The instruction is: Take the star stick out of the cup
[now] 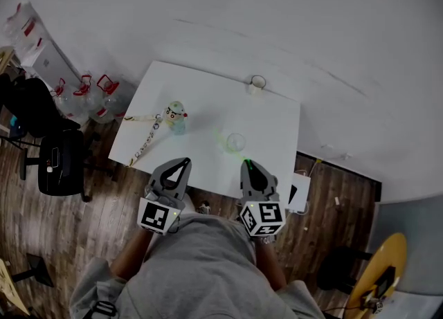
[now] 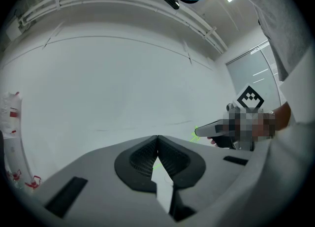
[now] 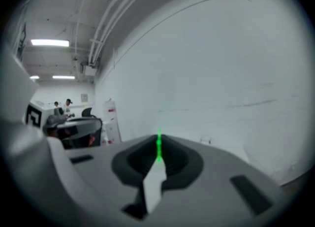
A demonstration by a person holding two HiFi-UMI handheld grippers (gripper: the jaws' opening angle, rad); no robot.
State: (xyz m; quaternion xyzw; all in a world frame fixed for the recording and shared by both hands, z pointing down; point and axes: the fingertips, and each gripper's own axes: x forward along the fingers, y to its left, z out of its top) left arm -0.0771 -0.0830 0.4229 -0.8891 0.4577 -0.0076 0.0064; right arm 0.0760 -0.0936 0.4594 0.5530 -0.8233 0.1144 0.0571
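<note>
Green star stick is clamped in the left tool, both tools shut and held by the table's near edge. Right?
Not quite: wrong side. The green star stick is clamped in the right tool, as the right gripper view shows. The left tool is shut with nothing in it. The rest holds: both tools are shut and held by the near edge of the table.

Readable text: none I can make out.
Cube (image 1: pixel 158 215) on my left gripper (image 1: pixel 183 163): black-and-white square marker, no letters.
Cube (image 1: pixel 263 219) on my right gripper (image 1: pixel 247 165): the same.
Bags (image 1: pixel 29 30), far left: red labels, too small to read.
</note>
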